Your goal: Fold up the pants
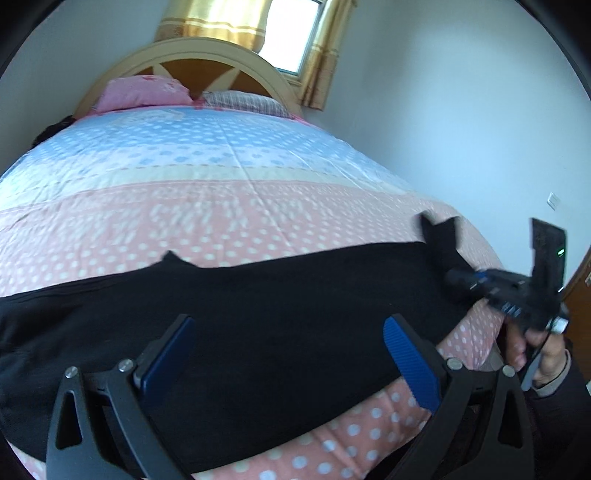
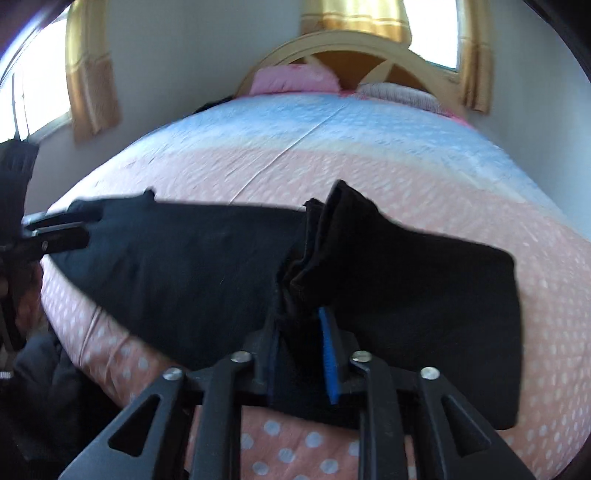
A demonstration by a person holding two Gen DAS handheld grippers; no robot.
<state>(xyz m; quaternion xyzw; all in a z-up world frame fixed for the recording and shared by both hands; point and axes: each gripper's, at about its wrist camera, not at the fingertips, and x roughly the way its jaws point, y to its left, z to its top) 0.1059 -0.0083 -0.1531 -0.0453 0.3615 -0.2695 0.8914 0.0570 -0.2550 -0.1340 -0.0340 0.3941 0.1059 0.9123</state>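
- bedspread (image 1: 221,206) w/ white dots, pink near, blue far
- pink pillow (image 1: 144,92) beside checked pillow (image 1: 243,100)
- arched wood headboard (image 1: 207,62)
- gold curtains (image 1: 214,18) (window behind)

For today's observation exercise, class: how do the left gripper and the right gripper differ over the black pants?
The left gripper has its jaws wide apart; the right gripper has them narrow. The left gripper holds nothing, and the pants lie flat beneath it; the right gripper pinches a raised bunch of that cloth. Both have black fingers and blue pads.
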